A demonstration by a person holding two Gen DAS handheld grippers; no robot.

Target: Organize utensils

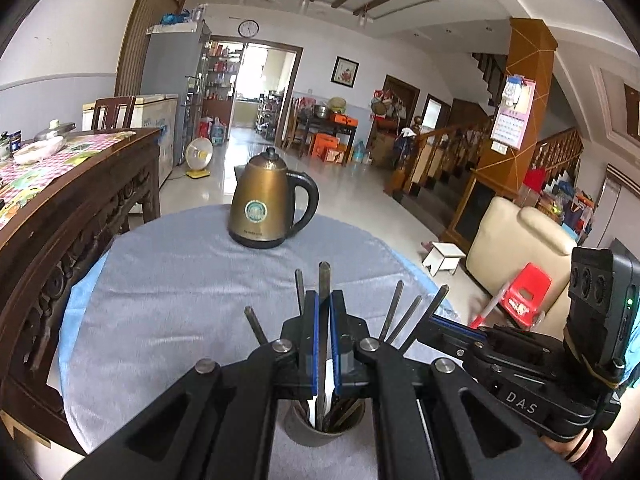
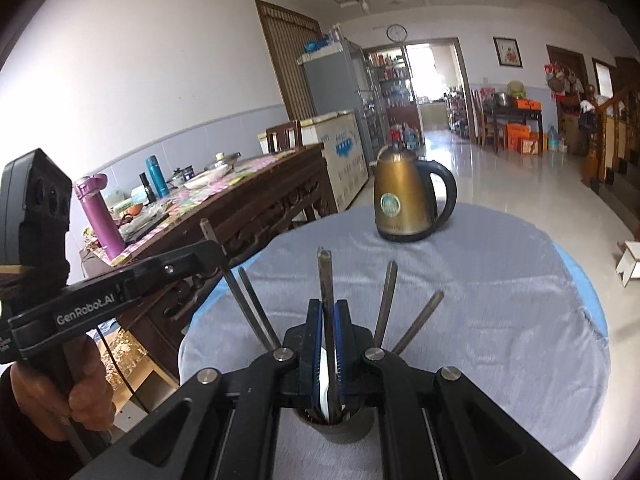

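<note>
A grey cup stands on the cloth-covered round table, close under both cameras. Several dark utensil handles fan out of it, beside something white. In the left wrist view, my left gripper is shut on one upright dark handle whose lower end reaches into the cup. In the right wrist view, my right gripper is likewise shut on an upright handle. Each gripper also shows in the other's view, the right gripper at the right and the left gripper at the left.
A bronze electric kettle stands at the table's far side. A carved wooden table with dishes and bottles lies close on the left. A cream sofa, a red stool and a small white stool are to the right.
</note>
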